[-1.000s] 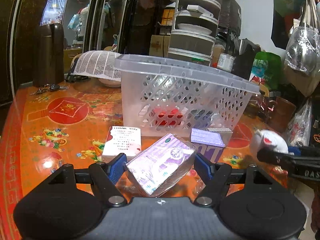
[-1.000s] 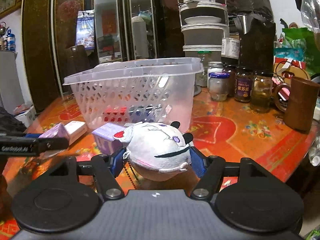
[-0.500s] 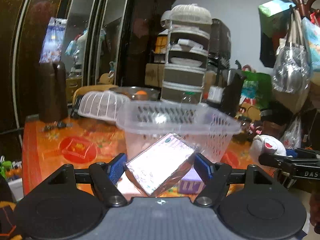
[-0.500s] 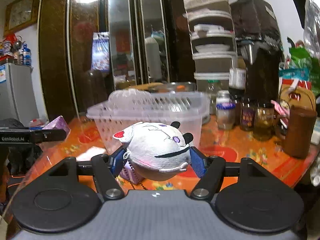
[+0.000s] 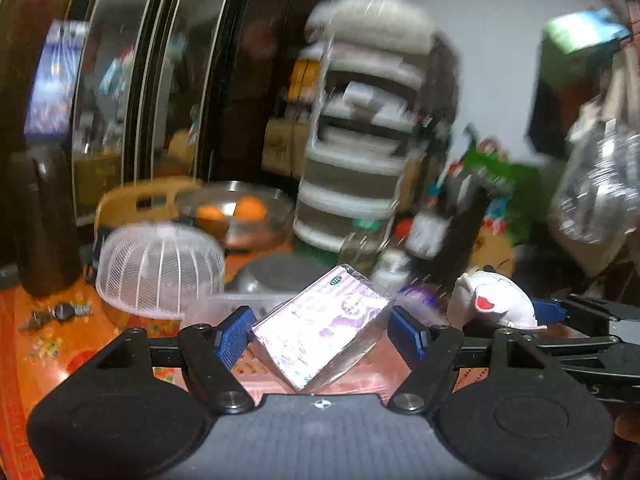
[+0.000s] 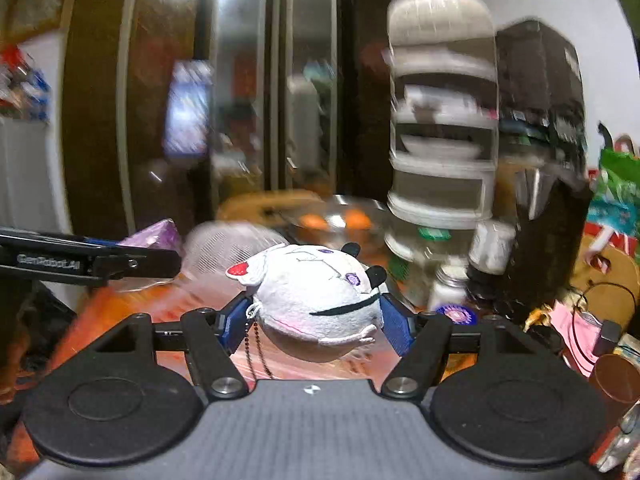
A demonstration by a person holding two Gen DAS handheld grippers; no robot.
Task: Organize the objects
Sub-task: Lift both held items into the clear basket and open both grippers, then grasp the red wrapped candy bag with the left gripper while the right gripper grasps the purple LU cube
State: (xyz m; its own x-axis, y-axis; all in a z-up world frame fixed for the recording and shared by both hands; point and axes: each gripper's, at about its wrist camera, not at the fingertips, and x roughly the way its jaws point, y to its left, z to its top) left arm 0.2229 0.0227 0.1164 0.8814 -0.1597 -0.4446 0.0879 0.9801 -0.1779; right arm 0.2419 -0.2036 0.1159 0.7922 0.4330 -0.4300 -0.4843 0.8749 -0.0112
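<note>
Left gripper (image 5: pixel 322 334) lifted higher with packet (image 5: pixel 320 328), right gripper (image 6: pixel 314 320) with plush (image 6: pixel 316 300)

1. Behind my left gripper (image 5: pixel 320 330), the stacked white containers (image 5: pixel 360 120) at 12 o'clock are smeared by motion; I can't read their contents.
2. The packet (image 5: pixel 320 328) it holds hides most of the clear basket (image 5: pixel 236 304); only a rim sliver shows.
3. My right gripper (image 6: pixel 314 320) has its pads partly covered by the plush toy (image 6: pixel 316 300).
4. The jars (image 6: pixel 456 292) at 2 o'clock are blurred, perhaps lidded.
</note>
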